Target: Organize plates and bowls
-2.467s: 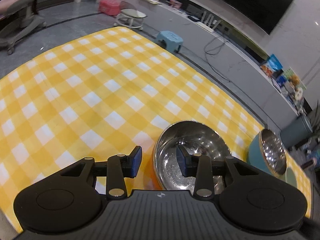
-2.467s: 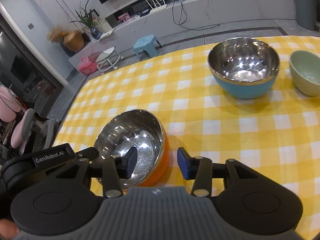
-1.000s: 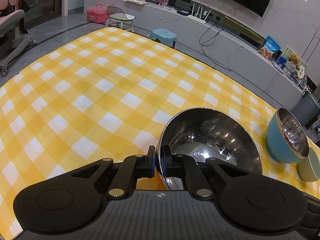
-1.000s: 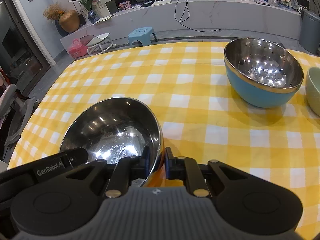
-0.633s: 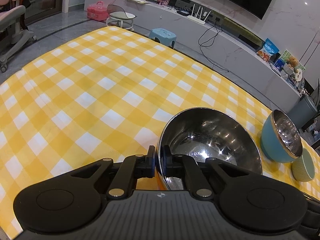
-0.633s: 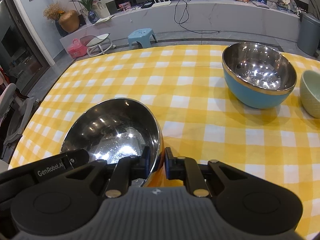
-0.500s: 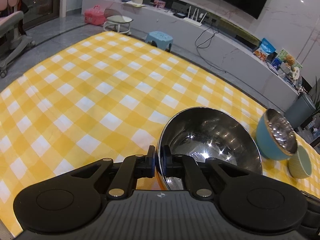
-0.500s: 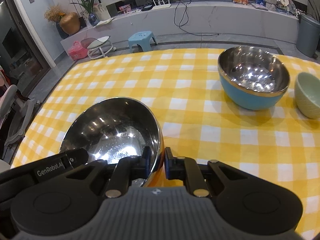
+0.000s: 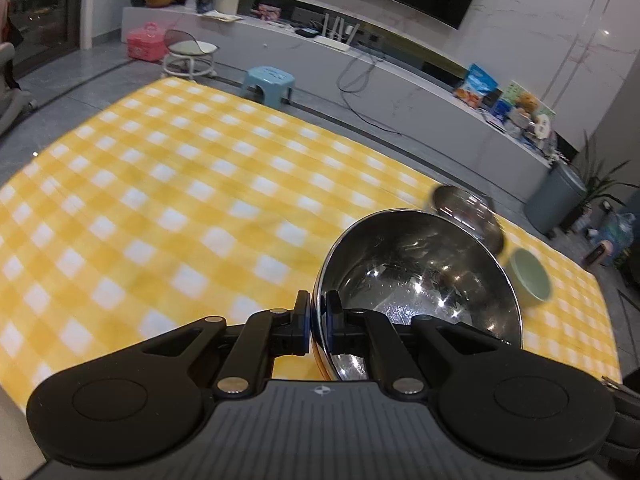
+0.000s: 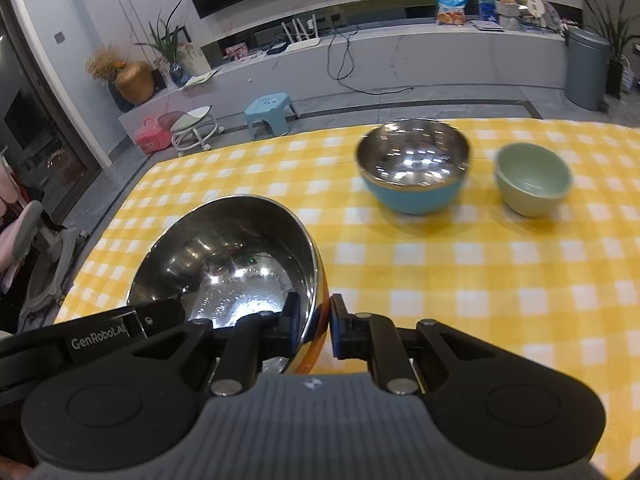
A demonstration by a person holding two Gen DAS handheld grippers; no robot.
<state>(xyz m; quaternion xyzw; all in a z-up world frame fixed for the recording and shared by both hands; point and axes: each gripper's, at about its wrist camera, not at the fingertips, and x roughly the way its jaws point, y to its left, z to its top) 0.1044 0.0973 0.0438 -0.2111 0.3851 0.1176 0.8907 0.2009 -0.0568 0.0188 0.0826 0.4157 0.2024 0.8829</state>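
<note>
From the left wrist view, the left tool (image 9: 318, 322) reaches forward low over the counter (image 9: 160, 208), which is covered in a yellow-and-white checked cloth. Its two fingers are pressed together on the near left rim of the orange bowl (image 9: 420, 280), one pad outside the wall and one inside. The bowl has a shiny steel interior and sits tilted, its mouth facing up and toward the camera. Beyond its far rim the blue bowl (image 9: 468, 216) shows blurred, and the small green bowl (image 9: 528, 278) stands just to the right, mouth up.

From the right wrist view, the right tool (image 10: 310, 322) also points forward and pinches the same orange bowl (image 10: 232, 256), on its near right rim, with the left finger inside and the right finger against the orange outer wall. The black body of the left tool (image 10: 100, 332) enters from the lower left at the bowl's opposite side. The bowl's mouth opens upward, tipped slightly toward the camera. Farther on the counter (image 10: 480, 280), the blue bowl (image 10: 414, 168) and the green bowl (image 10: 532, 180) stand upright side by side, near each other but apart.
</note>
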